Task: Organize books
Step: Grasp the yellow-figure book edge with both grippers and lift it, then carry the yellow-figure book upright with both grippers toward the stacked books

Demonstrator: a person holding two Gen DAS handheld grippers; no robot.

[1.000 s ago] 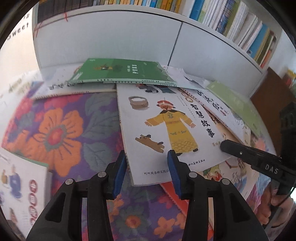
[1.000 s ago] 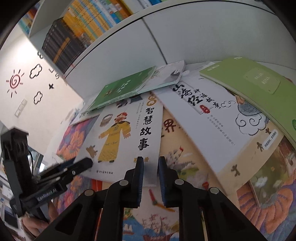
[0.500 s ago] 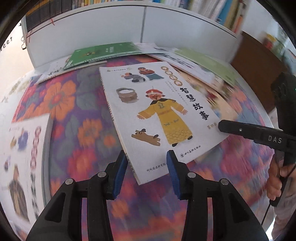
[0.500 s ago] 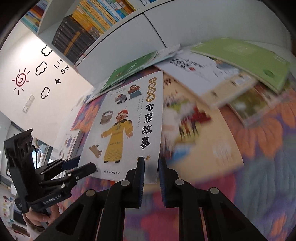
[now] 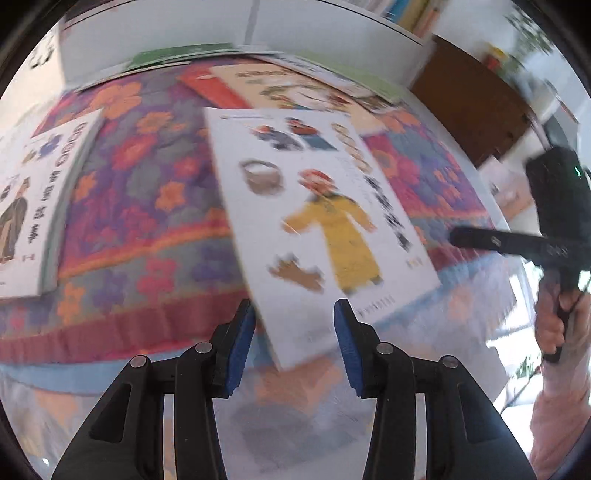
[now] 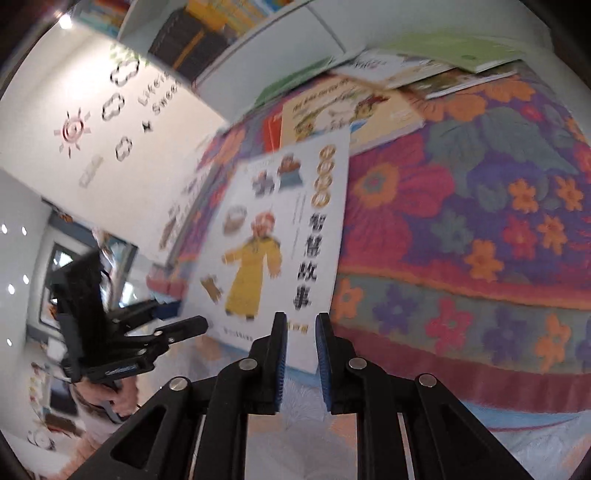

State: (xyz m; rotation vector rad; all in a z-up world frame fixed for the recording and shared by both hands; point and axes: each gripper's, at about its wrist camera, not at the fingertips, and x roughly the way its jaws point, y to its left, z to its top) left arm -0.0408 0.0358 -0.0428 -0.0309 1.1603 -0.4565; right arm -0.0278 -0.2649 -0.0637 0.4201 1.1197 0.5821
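A thin white book with a yellow-robed figure on its cover (image 5: 325, 221) hangs lifted above the flowered tablecloth; it also shows in the right wrist view (image 6: 280, 240). My right gripper (image 6: 301, 332) is shut on its near edge. My left gripper (image 5: 293, 325) is open, its blue pads on either side of the book's near corner without touching. The right gripper shows at the right of the left wrist view (image 5: 509, 243). The left gripper shows at the lower left of the right wrist view (image 6: 177, 325).
A white book (image 5: 33, 206) lies at the left on the tablecloth (image 5: 147, 221). Several books (image 6: 369, 103) lie spread at the back by a white shelf (image 5: 325, 22). The table's near edge (image 6: 480, 391) is close below the grippers.
The right gripper has pulled the yellow-robed book back towards the table's near edge and lifted it off the pile. The left gripper moved back with it, still open.
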